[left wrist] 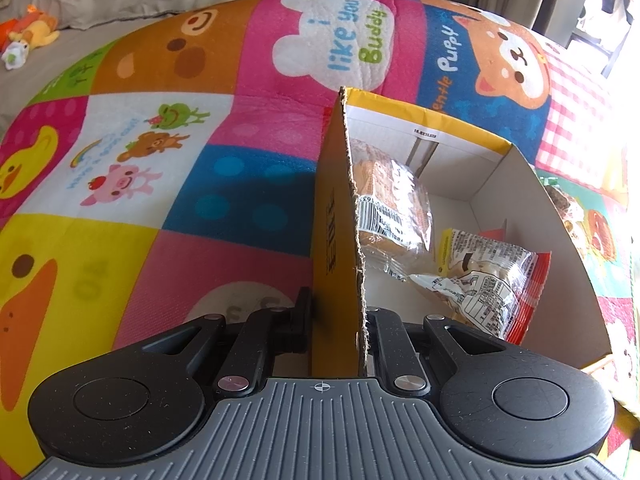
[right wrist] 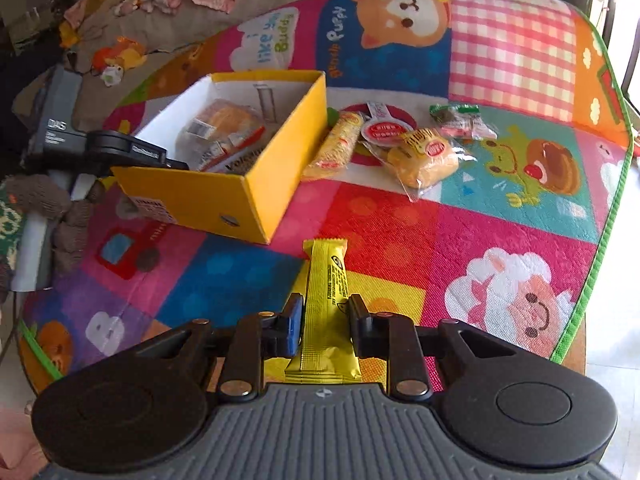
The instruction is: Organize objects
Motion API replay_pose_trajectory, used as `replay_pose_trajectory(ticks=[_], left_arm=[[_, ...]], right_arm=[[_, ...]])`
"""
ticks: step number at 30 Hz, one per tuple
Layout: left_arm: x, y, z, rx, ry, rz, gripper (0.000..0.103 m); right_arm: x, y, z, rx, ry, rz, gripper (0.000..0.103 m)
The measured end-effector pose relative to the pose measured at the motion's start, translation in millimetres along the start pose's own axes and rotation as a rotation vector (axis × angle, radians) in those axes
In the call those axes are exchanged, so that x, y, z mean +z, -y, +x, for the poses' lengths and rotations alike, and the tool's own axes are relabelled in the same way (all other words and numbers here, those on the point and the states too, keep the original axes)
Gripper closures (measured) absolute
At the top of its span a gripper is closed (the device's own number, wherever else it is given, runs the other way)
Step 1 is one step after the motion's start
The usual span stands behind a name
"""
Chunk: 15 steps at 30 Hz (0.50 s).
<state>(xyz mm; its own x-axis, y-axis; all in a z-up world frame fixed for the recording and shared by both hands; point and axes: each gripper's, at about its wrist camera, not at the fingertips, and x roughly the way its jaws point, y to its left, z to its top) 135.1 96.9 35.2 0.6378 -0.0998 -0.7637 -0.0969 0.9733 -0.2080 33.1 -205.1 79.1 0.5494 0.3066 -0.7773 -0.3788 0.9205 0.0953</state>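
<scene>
A yellow cardboard box [right wrist: 256, 184] stands open on a colourful play mat [right wrist: 400, 232]. My left gripper [left wrist: 338, 320] is shut on the box's side wall [left wrist: 334, 240]; it also shows in the right wrist view [right wrist: 132, 152] at the box's left side. Inside the box lie a bread packet [left wrist: 392, 208] and a snack bag [left wrist: 480, 280]. My right gripper [right wrist: 325, 320] is shut on a yellow snack bar [right wrist: 326, 300], held above the mat in front of the box.
To the right of the box lie several wrapped snacks: a yellow roll [right wrist: 336, 146], a red-lidded cup [right wrist: 386, 128], a yellow bun packet [right wrist: 428, 160] and a small green-and-pink packet [right wrist: 460, 120]. Toys and clothes lie beyond the mat [right wrist: 120, 56]. The mat's green edge [right wrist: 600, 240] runs at right.
</scene>
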Motion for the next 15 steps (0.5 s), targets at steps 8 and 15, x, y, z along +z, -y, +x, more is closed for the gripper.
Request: replay_pose_trajectory(ticks=[8,15], left_arm=[[-0.3,-0.1,-0.1,0.000,0.000,-0.001,0.089],[-0.5,0.0,-0.1,-0.003,0.001,-0.001,0.089]], right_arm=[[21.3,-38.8,-61.6,0.037,0.172,-0.094,0.080],[47.1,-55.5,-84.9,0.039,0.271,-0.137,0.080]])
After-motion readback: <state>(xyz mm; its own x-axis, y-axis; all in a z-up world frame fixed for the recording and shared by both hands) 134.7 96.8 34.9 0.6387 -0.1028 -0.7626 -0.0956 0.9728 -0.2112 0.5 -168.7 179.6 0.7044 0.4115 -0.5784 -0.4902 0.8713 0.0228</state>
